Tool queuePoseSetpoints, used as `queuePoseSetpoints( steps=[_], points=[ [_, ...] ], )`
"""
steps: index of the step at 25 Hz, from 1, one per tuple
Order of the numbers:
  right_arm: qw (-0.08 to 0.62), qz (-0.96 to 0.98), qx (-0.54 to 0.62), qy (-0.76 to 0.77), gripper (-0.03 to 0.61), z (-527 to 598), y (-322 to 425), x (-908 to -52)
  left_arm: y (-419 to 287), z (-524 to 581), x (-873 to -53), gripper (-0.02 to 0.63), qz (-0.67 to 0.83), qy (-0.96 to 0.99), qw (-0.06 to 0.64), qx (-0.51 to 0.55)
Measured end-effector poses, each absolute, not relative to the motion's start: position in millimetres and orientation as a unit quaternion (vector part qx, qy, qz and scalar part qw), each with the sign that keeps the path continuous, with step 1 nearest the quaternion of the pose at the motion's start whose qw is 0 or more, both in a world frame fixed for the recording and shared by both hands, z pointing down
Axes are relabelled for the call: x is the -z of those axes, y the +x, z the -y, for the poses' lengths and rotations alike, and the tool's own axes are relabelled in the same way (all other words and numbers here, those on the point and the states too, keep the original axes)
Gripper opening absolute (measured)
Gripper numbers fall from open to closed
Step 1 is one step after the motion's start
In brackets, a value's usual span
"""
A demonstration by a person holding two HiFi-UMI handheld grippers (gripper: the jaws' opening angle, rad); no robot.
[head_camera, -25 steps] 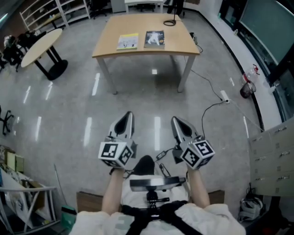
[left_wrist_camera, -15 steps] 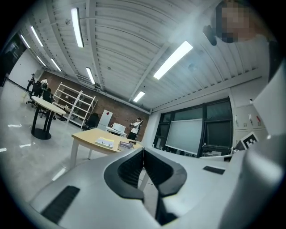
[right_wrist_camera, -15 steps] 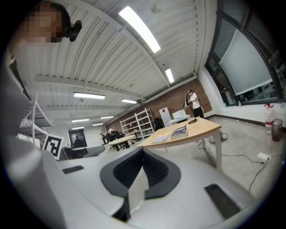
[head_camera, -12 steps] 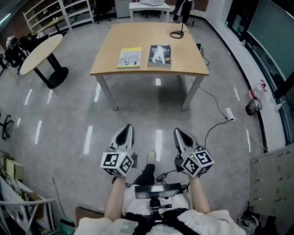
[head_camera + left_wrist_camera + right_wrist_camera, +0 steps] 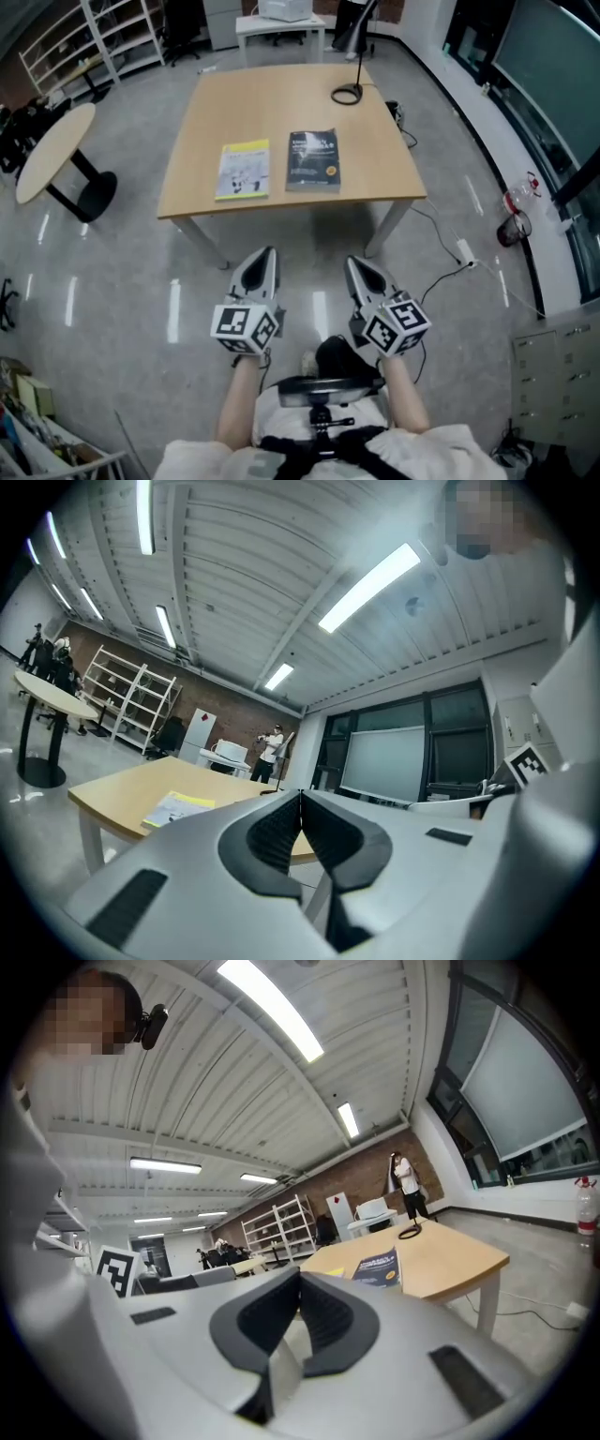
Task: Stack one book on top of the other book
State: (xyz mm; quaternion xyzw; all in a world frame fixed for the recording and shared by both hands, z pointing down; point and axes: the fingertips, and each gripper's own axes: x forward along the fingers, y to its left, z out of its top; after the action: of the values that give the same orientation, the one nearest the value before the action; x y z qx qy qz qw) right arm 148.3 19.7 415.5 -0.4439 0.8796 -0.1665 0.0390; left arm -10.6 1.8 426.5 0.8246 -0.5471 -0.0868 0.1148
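Two books lie side by side near the front edge of a wooden table [image 5: 281, 103]: a yellow and white book [image 5: 243, 170] on the left and a dark book [image 5: 313, 159] on the right. The yellow book [image 5: 178, 807] shows in the left gripper view, the dark book [image 5: 378, 1267] in the right gripper view. My left gripper [image 5: 262, 260] and right gripper [image 5: 361, 266] are held level in front of the table, short of its edge. Both are shut with nothing between their jaws.
A black lamp base with a cable [image 5: 348, 93] sits at the table's far right. A round table [image 5: 52, 150] stands to the left, shelves [image 5: 103, 37] at the back left. A power strip and cables [image 5: 463, 250] lie on the floor to the right, near glass walls.
The table and both books have come much closer and lower in the head view as the person walked toward them. Both grippers stayed shut and side by side.
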Motion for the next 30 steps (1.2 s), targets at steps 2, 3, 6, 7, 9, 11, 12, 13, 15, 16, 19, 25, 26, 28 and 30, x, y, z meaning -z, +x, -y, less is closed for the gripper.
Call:
queuePoseSetpoints(
  steps=[2, 3, 6, 7, 9, 11, 12, 13, 15, 16, 19, 25, 26, 28, 30],
  points=[
    [0.031, -0.878, 0.175, -0.445, 0.002, 9, 148, -423, -8, 30, -429, 0.012, 0.544, 0.828, 0.115, 0.079],
    [0.024, -0.877, 0.18, -0.444, 0.002, 23, 147, -427, -8, 45, -431, 0.012, 0.545, 0.826, 0.119, 0.078],
    [0.008, -0.877, 0.187, -0.443, 0.002, 66, 148, -436, -8, 91, -443, 0.012, 0.547, 0.822, 0.142, 0.07],
    [0.007, -0.877, 0.187, -0.443, 0.002, 84, 150, -438, -6, 109, -448, 0.012, 0.547, 0.822, 0.145, 0.063],
    [0.011, -0.876, 0.193, -0.442, 0.002, 123, 149, -444, -5, 147, -458, 0.012, 0.55, 0.821, 0.145, 0.053],
    [0.01, -0.876, 0.207, -0.435, 0.001, 159, 145, -454, -5, 181, -468, 0.012, 0.557, 0.815, 0.153, 0.05],
    [0.007, -0.877, 0.214, -0.43, 0.002, 176, 143, -458, -4, 196, -472, 0.012, 0.56, 0.811, 0.16, 0.048],
    [0.004, -0.878, 0.219, -0.426, 0.002, 193, 141, -461, -2, 212, -477, 0.012, 0.562, 0.809, 0.165, 0.043],
    [0.001, -0.88, 0.223, -0.418, 0.002, 229, 139, -464, 3, 245, -485, 0.012, 0.564, 0.808, 0.169, 0.027],
    [-0.003, -0.882, 0.226, -0.414, 0.002, 246, 138, -468, 5, 261, -489, 0.012, 0.565, 0.807, 0.171, 0.02],
    [-0.025, -0.88, 0.237, -0.41, 0.002, 292, 133, -490, 10, 299, -508, 0.012, 0.563, 0.806, 0.185, 0.002],
    [-0.093, -0.86, 0.265, -0.426, 0.0, 346, 125, -562, 25, 341, -580, 0.012, 0.528, 0.817, 0.213, -0.092],
    [-0.106, -0.855, 0.271, -0.43, 0.002, 351, 125, -572, 25, 346, -589, 0.012, 0.526, 0.815, 0.215, -0.11],
    [-0.128, -0.843, 0.284, -0.439, 0.0, 359, 129, -591, 25, 352, -603, 0.012, 0.522, 0.812, 0.219, -0.14],
    [-0.15, -0.83, 0.295, -0.448, 0.0, 364, 133, -607, 24, 356, -619, 0.012, 0.516, 0.807, 0.229, -0.172]
  ],
)
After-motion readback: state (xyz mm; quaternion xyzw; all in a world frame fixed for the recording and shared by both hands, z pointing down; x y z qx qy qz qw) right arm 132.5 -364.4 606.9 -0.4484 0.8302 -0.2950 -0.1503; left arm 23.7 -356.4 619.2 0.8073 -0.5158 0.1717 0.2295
